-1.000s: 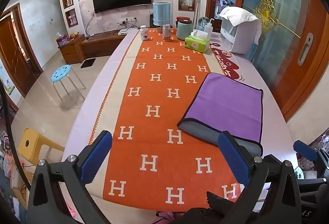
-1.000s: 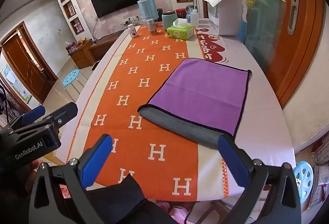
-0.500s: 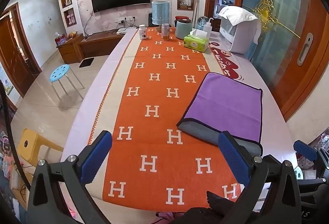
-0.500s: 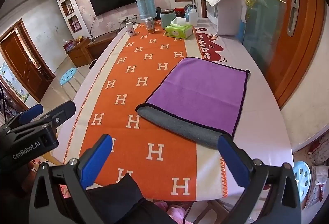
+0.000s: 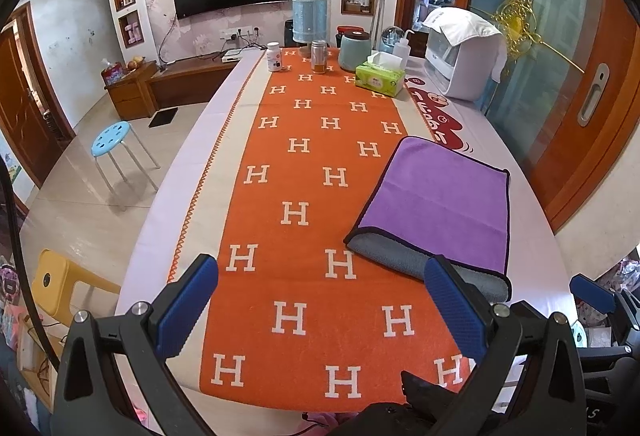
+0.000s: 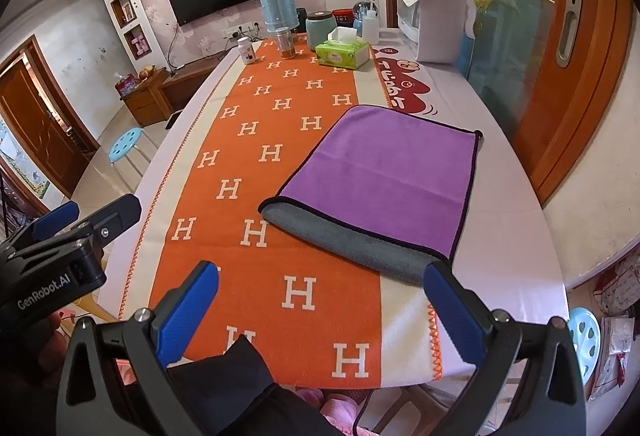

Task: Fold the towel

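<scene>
A purple towel with a grey underside lies folded over on the right side of the table, its grey lower layer sticking out at the near edge; it also shows in the right wrist view. My left gripper is open and empty, held above the table's near end, left of the towel. My right gripper is open and empty, just short of the towel's near edge. The left gripper also shows at the left of the right wrist view.
An orange runner with white H marks covers the table. At the far end stand a green tissue box, a jar, a white bottle, a teal canister and a white appliance. A blue stool stands left.
Both grippers have drawn back a little toward the table's near end and stay open. The towel has not moved.
</scene>
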Tool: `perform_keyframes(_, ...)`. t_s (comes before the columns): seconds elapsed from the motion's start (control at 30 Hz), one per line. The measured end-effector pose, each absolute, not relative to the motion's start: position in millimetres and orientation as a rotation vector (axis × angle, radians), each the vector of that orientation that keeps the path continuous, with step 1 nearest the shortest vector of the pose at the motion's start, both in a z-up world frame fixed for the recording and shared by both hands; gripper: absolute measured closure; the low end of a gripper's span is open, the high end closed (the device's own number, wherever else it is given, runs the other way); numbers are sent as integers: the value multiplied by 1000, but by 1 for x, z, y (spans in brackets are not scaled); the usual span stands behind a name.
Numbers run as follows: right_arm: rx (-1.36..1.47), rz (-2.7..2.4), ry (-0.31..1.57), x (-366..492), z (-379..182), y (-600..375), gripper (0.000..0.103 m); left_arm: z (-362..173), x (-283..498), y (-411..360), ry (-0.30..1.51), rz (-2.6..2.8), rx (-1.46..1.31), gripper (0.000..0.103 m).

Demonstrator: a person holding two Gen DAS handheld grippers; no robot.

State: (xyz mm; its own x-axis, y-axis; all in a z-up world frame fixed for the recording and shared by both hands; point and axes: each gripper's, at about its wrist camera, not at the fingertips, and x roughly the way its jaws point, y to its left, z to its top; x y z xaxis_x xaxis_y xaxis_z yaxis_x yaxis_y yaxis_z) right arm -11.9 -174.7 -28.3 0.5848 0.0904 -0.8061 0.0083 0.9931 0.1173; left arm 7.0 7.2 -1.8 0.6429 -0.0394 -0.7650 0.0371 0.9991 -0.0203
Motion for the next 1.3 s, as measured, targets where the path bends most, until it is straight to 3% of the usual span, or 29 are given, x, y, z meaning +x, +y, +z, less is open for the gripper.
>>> perform_keyframes(1.3,323,-255,965,-31,-57,-198,1,-37,65,-8,952,-340,117,1)
